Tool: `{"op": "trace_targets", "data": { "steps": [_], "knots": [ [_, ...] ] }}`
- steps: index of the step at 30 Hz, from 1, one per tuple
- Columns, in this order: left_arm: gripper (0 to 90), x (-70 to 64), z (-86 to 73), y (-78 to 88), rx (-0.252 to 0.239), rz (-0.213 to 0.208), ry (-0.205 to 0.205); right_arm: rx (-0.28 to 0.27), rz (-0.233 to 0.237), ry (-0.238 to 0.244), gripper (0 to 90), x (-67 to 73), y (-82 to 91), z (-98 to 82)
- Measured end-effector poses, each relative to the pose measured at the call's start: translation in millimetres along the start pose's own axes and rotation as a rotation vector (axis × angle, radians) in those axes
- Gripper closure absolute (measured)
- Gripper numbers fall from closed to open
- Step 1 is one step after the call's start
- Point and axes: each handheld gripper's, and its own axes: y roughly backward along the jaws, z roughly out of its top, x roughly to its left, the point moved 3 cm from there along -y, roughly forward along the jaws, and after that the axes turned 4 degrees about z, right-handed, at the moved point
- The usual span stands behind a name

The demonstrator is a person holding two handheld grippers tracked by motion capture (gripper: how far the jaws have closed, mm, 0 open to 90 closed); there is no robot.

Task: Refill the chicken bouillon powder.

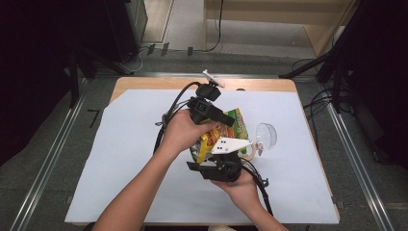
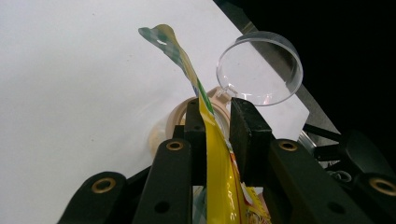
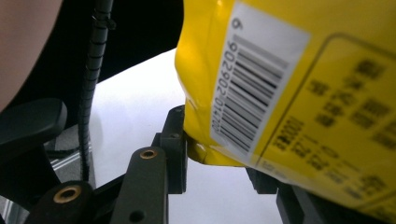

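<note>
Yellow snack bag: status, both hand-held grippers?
Left hand-held gripper shut on the yellow foil snack bag. Right hand-held gripper grips its barcode corner. Clear round plastic lid beyond; nothing blocking.

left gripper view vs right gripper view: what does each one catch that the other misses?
Left gripper view alone: the clear round lid, a beige ring on the white sheet, and the bag's twisted top edge.
Right gripper view alone: the barcode and blurred print on the bag's back, a ribbed black cable, part of a hand.
Both: the yellow snack bag between black jaws, and the white sheet.
</note>
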Motion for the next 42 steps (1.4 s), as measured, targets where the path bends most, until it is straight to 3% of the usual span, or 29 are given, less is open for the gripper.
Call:
{"op": "trace_targets", "data": {
  "steps": [3, 10, 15, 22, 27, 42],
  "knots": [
    [77.4, 1.2, 0.8, 2.8, -0.001, -0.011, 0.002, -0.010, 0.005, 0.005, 66.1, 4.5, 1.7, 2.0],
    [77.2, -1.3, 0.9, -1.4, 0.007, 0.000, -0.010, -0.001, 0.001, -0.001, 66.8, 1.0, -1.4, -0.5],
    [77.2, 1.4, 1.7, 0.7, 0.001, -0.011, 0.004, -0.007, 0.001, 0.005, 66.7, 1.8, 0.7, 1.2],
    [77.1, -1.9, 0.5, 1.4, -0.002, 0.001, -0.014, -0.005, 0.001, 0.001, 66.8, 2.0, -0.7, 0.4],
    [77.0, 1.9, -0.2, -0.8, 0.007, -0.005, 0.004, -0.004, 0.005, -0.003, 66.6, 2.3, -1.6, -0.1],
    [77.0, 0.9, -0.9, 1.0, -0.014, -0.004, 0.001, -0.001, -0.020, 0.020, 65.8, 1.3, -0.6, -0.3]
  ]
}}
